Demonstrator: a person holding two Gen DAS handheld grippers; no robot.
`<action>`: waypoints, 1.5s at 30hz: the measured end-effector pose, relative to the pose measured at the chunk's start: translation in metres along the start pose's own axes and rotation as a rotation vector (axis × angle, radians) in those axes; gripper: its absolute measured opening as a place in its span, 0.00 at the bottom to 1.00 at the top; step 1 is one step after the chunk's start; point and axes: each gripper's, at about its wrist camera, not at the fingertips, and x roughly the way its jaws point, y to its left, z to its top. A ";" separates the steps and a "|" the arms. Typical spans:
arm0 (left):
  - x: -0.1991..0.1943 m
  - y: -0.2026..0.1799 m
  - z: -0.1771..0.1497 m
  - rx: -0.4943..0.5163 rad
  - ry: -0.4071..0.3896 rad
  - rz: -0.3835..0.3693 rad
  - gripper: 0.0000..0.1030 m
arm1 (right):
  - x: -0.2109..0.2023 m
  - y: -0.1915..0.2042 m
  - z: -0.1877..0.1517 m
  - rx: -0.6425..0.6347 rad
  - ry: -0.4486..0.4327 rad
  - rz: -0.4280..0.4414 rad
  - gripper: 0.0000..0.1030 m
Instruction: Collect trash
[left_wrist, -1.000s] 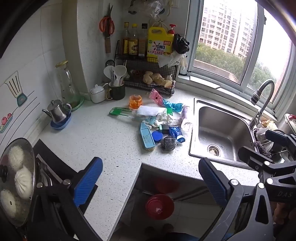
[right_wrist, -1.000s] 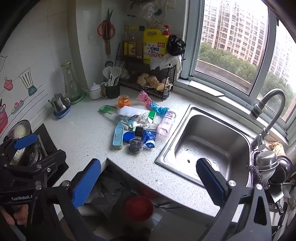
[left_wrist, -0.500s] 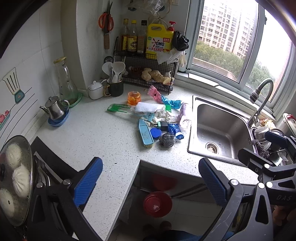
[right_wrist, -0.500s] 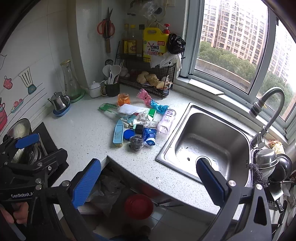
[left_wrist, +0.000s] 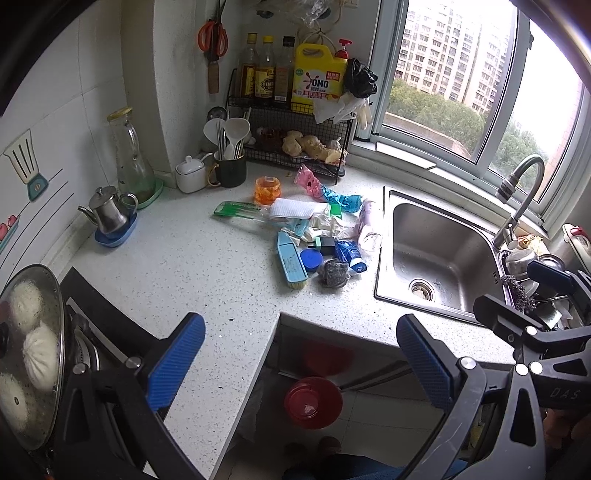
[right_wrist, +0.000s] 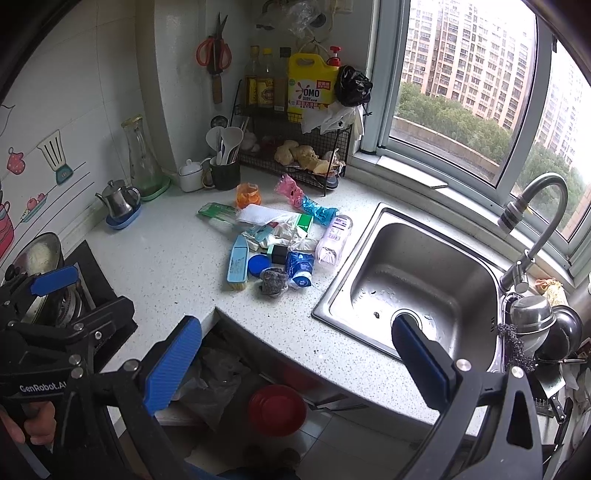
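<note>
A heap of trash (left_wrist: 317, 236) (right_wrist: 280, 243) lies on the speckled countertop (left_wrist: 207, 266) left of the sink: a blue brush (left_wrist: 291, 263), a blue lid (left_wrist: 310, 258), a grey scouring pad (left_wrist: 334, 272), white crumpled wrappers, a pale pink bottle (right_wrist: 334, 240), a pink packet (left_wrist: 308, 181), an orange cup (left_wrist: 267, 190) and a green packet (left_wrist: 236, 211). My left gripper (left_wrist: 301, 363) hangs open over the counter's front edge, well short of the heap, empty. My right gripper (right_wrist: 295, 363) is open too, empty, near the counter edge in front of the sink.
A steel sink (left_wrist: 436, 254) with a curved tap (left_wrist: 521, 199) sits to the right. A wire rack (left_wrist: 291, 147) with bottles stands at the back. A kettle (left_wrist: 109, 214), glass jug (left_wrist: 131, 162) and a lidded pan (left_wrist: 27, 354) line the left. A red bowl (left_wrist: 313, 402) lies on the floor below.
Both grippers have drawn back and up a little from the counter, so the heap looks slightly farther away. Both stay open. Nothing on the counter moved.
</note>
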 end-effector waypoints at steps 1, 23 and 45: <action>0.000 0.000 0.000 0.002 0.002 0.001 1.00 | 0.000 0.000 0.000 0.001 0.002 0.001 1.00; -0.003 -0.001 -0.005 -0.003 0.010 -0.011 1.00 | -0.002 0.001 -0.004 0.005 0.005 -0.001 1.00; 0.011 -0.022 0.009 -0.012 0.018 -0.002 1.00 | 0.007 -0.024 0.006 0.012 0.030 0.060 1.00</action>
